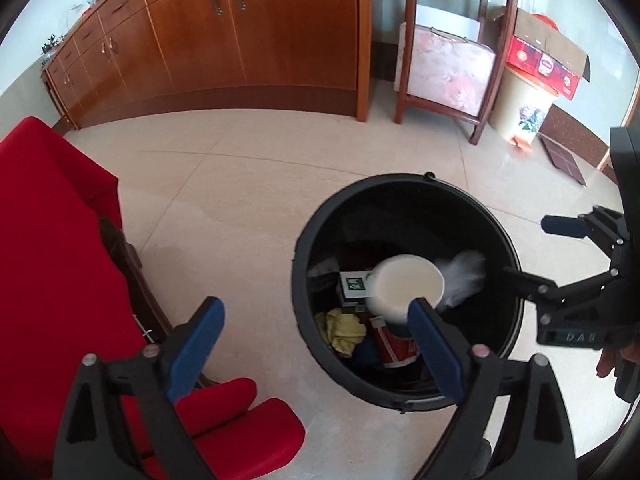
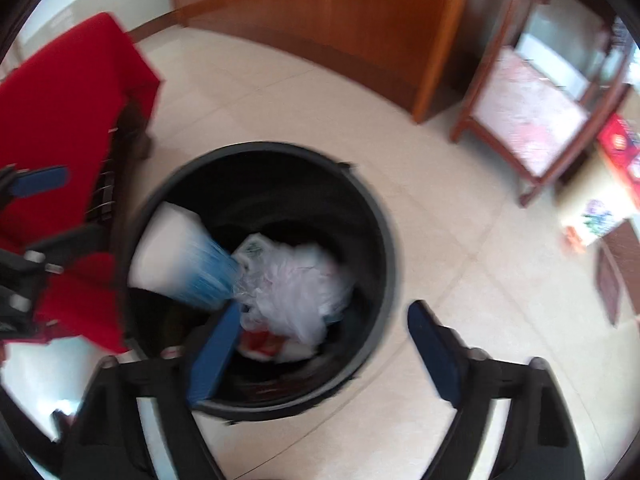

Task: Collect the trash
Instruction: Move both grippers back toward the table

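Over the black bin [image 1: 404,394] on the floor, one paper cup [image 1: 404,288] sits tilted in the bin's mouth, its open end up toward the left tongs [image 1: 316,344], just beyond their right finger. Both pairs, left tongs and right tongs [image 2: 320,344], are spread and hold nothing. One plastic bag [image 2: 296,284] lies beside the cup.

I'm working in a lived-in home room.

I see a long wooden cabinet [image 1: 224,36] along the wall, a red-cushioned wooden chair [image 1: 60,248], a carved wooden stand [image 1: 452,60], glossy beige floor tiles [image 1: 224,184] and a black household trash bin [image 1: 320,344].
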{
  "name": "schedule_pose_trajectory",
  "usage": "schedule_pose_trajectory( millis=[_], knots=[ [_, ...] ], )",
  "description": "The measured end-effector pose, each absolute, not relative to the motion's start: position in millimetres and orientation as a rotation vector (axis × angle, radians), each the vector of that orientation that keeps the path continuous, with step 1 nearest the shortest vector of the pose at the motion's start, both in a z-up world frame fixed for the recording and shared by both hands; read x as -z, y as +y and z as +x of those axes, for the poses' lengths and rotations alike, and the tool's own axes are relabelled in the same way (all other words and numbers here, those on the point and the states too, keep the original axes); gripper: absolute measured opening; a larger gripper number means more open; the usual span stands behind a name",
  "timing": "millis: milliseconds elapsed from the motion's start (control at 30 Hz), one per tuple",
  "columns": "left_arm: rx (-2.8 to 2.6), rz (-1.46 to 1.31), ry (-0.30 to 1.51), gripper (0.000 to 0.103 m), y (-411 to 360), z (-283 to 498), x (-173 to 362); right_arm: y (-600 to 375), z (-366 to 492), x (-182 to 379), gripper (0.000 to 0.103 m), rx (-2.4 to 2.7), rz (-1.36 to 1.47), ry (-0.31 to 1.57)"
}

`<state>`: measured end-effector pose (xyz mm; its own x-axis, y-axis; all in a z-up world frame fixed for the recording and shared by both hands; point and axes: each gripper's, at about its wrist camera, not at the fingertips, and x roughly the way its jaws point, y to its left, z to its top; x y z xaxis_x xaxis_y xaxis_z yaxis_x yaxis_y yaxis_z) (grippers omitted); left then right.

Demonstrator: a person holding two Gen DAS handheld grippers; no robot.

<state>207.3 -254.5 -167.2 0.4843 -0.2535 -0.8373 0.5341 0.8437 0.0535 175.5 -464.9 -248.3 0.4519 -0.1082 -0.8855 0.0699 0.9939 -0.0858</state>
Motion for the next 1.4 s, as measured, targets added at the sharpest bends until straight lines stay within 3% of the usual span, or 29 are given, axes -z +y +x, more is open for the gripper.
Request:
schedule_pose_trajectory(
  millis=[67, 267, 900, 1400],
  knots=[
    [0.482, 0.325, 0.94, 0.095, -251.7, 205.8, 163.9, -472.1, 174.0, 248.4, 0.095, 0.115, -0.003, 1.105],
    [0.468, 0.33, 0.922, 0.095, -248.9, 199.4, 152.6, -476.9, 171.0, 238.7, 0.103, 0.18, 0.025, 1.104],
    [0.453, 0.288, 0.767, 0.095, -223.7, 159.9, 71.4, -446.4, 143.1, 130.6, 0.103, 0.275, 0.095, 0.827],
    [0.303, 0.229, 0.696, 0.095, -151.3, 148.3, 38.3, -393.9, 145.6, 112.2, 0.103, 0.219, 0.087, 0.781]
  ],
)
